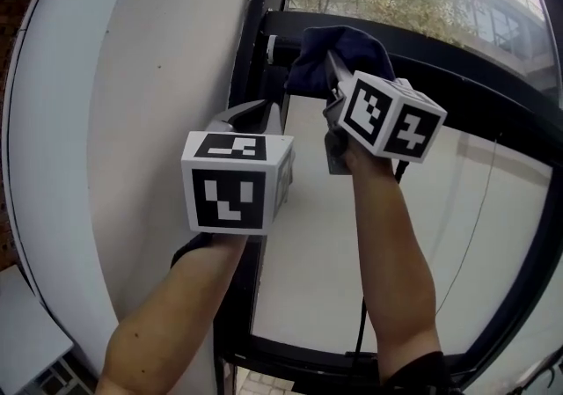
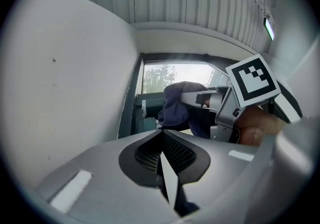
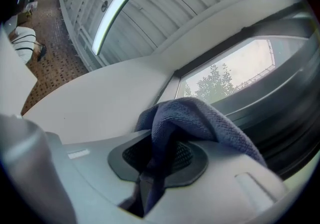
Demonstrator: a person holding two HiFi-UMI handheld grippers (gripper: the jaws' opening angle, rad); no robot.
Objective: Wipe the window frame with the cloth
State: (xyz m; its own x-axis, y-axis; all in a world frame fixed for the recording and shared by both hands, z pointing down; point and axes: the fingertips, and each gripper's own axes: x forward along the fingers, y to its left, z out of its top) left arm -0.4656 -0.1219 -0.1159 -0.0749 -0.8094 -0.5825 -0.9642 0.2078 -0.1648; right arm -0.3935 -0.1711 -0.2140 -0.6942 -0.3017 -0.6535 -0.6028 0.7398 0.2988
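Closest of all is the marker cube (image 1: pixel 230 182) on the left gripper (image 1: pixel 253 110), which is held up beside the pale wall (image 1: pixel 149 76). Its jaws are pressed together with nothing between them, and its own view shows only a thin seam where they meet. It takes no part in the wiping as far as I can see. Just to its right and a little further forward, the right gripper (image 1: pixel 331 68) pinches a dark blue cloth (image 1: pixel 350 43). A fold of the cloth is caught deep between the jaws and the rest is bunched over their tips. Straight ahead of those tips is the black window frame (image 1: pixel 466 90), at the upper corner where the upright post meets the crossbar. The cloth looks to be against the crossbar there, though I cannot be sure it is pressing. I take this as the wiping step at or near its start, at the corner end of the bar. The next move would be to push the bunched cloth firmly onto the metal and draw it along the bar, away from the left gripper. The pinch has to hold so the fold does not pull out. The jaw tips should stay behind the cloth so that fabric, not hard plastic, rubs the frame.
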